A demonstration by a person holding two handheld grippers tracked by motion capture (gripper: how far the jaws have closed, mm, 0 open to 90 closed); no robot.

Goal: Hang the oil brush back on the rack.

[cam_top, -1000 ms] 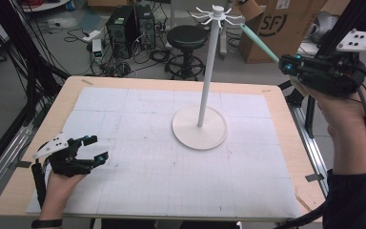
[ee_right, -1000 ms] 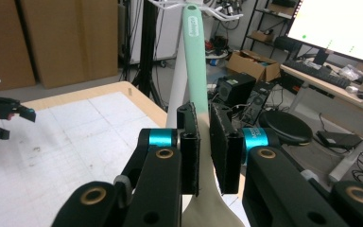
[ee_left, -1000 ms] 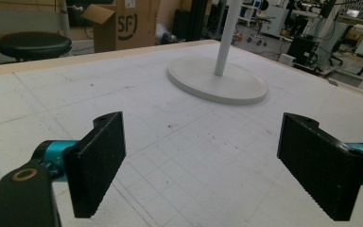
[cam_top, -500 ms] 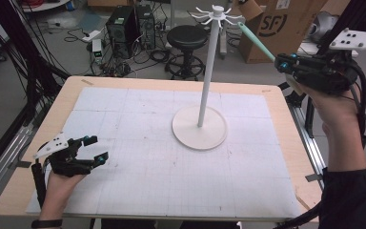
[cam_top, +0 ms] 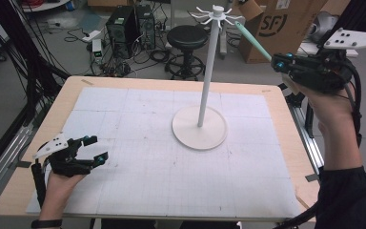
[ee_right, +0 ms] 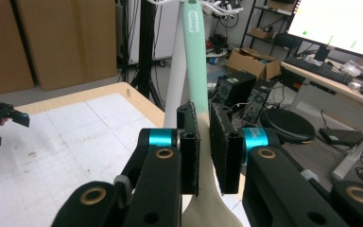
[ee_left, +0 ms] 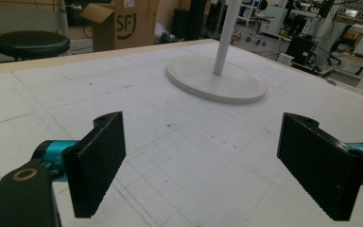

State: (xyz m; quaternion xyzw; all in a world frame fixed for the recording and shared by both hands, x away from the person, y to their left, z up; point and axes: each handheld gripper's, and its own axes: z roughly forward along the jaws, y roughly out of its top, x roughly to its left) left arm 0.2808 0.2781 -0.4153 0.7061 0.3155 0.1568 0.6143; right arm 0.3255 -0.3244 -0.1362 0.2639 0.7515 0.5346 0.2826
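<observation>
Table (cam_top: 286,143): pale wood rim, white gridded mat over most of the top.

Stand (cam_top: 205,86): white, round flat base near the mat's centre-right, thin upright pole, ring of small hooks at the top. The left gripper view shows the base (ee_left: 217,80) and lower pole only.

Right gripper (cam_top: 279,62): held high, beyond the table's right edge, aimed toward the hook ring. Jaws pinch a long spoon-like utensil (cam_top: 252,37) at its pale green handle. The handle runs up and left from the jaws; its tip sits just beside the hooks, contact not clear from the high view.

Right gripper view: jaws close on the utensil (ee_right: 194,56) where green fades to cream. A wider cream part continues below the jaws, a detail the high view hides. The handle's far end carries a slot and lies across the white pole, hooks at the frame's top.

Left gripper (cam_top: 93,149): low at the mat's near-left corner, well apart from the stand. Jaws spread wide, nothing between them; the left gripper view confirms bare mat in the gap.
</observation>
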